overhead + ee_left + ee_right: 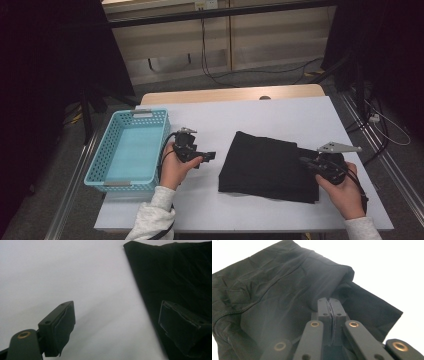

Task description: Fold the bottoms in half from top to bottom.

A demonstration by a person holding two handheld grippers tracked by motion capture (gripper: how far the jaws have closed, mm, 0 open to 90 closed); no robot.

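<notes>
The right claw (329,305) is sitting with its jaws pressed tight together at the cloth's right edge; whether any fabric is pinched between them is hard to tell. The folded black cloth (270,165) is lying on the right half of the worktop (280,112), toward its near edge. The left claw (117,325) is hanging wide open and empty, between the cloth and the blue basket (100,162) at the left edge.

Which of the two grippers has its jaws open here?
The left gripper, near the turquoise basket: its jaws stand wide apart over bare table. The right gripper is shut at the black folded cloth.
</notes>
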